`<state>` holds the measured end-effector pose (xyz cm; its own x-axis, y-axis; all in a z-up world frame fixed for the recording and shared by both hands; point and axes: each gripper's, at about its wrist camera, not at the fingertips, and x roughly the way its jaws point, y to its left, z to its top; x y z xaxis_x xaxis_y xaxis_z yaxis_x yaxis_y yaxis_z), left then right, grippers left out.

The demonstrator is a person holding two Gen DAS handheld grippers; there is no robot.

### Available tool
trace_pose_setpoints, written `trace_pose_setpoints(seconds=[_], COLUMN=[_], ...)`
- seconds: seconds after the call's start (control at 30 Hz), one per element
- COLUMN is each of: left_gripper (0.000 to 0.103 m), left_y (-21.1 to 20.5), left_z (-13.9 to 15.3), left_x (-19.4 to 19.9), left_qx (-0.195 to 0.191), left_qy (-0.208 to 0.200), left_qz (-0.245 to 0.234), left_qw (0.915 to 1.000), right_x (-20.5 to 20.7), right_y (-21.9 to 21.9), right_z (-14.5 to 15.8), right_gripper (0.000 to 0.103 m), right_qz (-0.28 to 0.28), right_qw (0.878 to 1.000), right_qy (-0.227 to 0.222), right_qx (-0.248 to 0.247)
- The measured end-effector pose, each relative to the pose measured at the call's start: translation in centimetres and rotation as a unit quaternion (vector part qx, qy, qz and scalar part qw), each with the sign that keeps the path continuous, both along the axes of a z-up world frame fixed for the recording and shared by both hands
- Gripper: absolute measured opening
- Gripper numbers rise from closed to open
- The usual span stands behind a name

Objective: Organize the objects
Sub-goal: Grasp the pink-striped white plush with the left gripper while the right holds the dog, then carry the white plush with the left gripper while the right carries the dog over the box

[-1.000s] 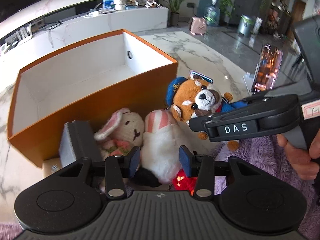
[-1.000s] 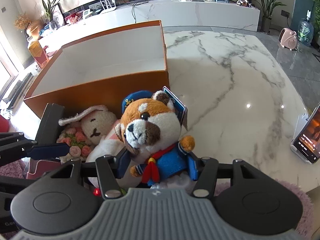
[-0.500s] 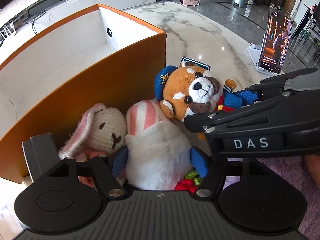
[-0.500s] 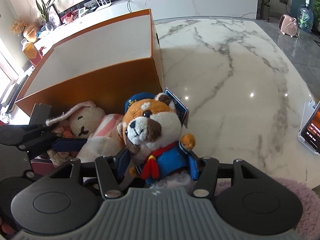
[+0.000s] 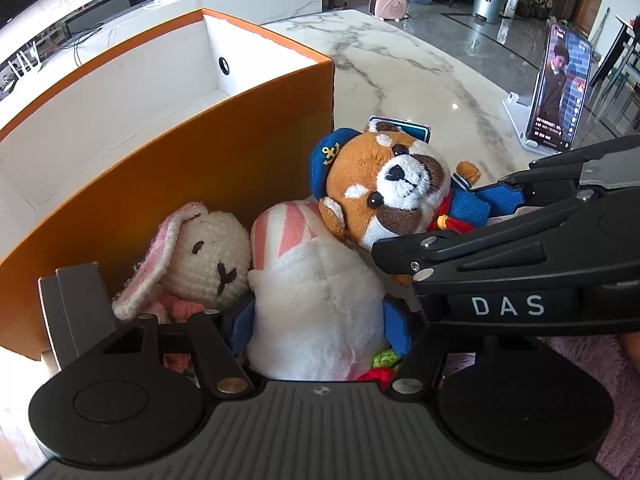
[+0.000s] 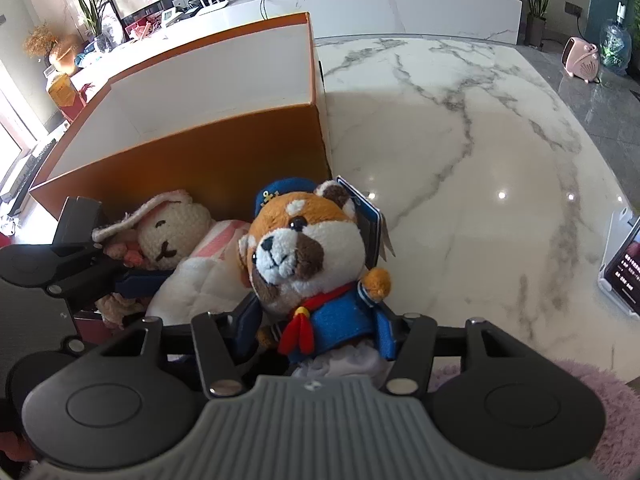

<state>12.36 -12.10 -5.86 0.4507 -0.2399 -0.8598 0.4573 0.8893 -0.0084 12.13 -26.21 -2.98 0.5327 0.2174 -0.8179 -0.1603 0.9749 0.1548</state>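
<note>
Here the marble bench (image 6: 460, 168) carries an open orange box (image 5: 224, 168) with a white inside, standing at the far left of the bench; its near wall rises right behind the toys. Against that wall lie three soft toys in a row. In the middle, a white plush with pink stripes (image 5: 316, 304) sits between the blue pads of the left gripper (image 5: 318, 326), whose pads press on both its flanks, so it grasps that plush. To its left, touching it, leans a cream crocheted rabbit (image 5: 204, 260) with a pink-lined ear, beside a dark grey block (image 5: 76, 308). To the right, the sailor-suited red panda plush (image 6: 308, 264), with a blue cap and red neckerchief, leans on the striped plush; the right gripper (image 6: 320, 334) has its blue pads at the two sides of the panda's blue jacket, grasping it. A fluffy lilac rug (image 6: 572, 396) lies under the near edge. Well apart at the right, a phone (image 5: 558, 88) stands upright on a white stand, screen lit.
</note>
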Motion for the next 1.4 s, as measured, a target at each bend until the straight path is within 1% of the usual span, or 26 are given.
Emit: trace_pose_setpoints(seconds=[0.2,0.43,0.7,0.87,0.97,1.07,1.17,1.23,1.3,1.4], left_gripper=[0.073,0.073,0.074,0.074,0.074,0.074,0.074,0.074,0.074,0.074], left_y=[1.1,3.2,6.7,9.1,10.5,11.8,12.6,13.2,13.6,13.5], left_z=[2.3,6.6,11.6,14.3,15.6,15.7,14.3,12.7,11.2,9.1], left_x=[-1.3,-2.5,-1.8,0.2,1.8,3.9,6.2,7.2,8.1,9.3], left_qx=[-0.026,-0.06,-0.067,-0.061,-0.051,-0.047,-0.035,-0.022,-0.002,0.03], left_qy=[-0.027,-0.063,-0.113,-0.145,-0.168,-0.168,-0.146,-0.123,-0.102,-0.069], left_qz=[0.01,0.021,0.044,0.067,0.083,0.099,0.109,0.109,0.11,0.107], left_qw=[0.9993,0.996,0.9903,0.9853,0.981,0.9797,0.9826,0.9861,0.9887,0.9915], right_x=[-1.0,-1.7,-0.9,0.9,2.6,4.8,7.4,9.2,11.0,12.8], right_y=[-0.4,0.7,3.8,6.1,7.4,8.6,9.7,10.0,10.3,11.0], right_z=[1.7,4.8,9.5,12.2,13.7,14.5,13.9,12.7,10.6,7.6], right_gripper=[0.058,0.058,0.057,0.057,0.057,0.057,0.057,0.057,0.057,0.057], right_qz=[-0.01,0.002,0.039,0.063,0.074,0.078,0.069,0.058,0.047,0.032], right_qw=[1.0,0.998,0.993,0.987,0.984,0.983,0.985,0.986,0.987,0.99], right_qy=[-0.021,-0.059,-0.115,-0.143,-0.15,-0.142,-0.114,-0.081,-0.037,0.006], right_qx=[-0.001,-0.004,0.005,0.028,0.055,0.088,0.112,0.131,0.146,0.135])
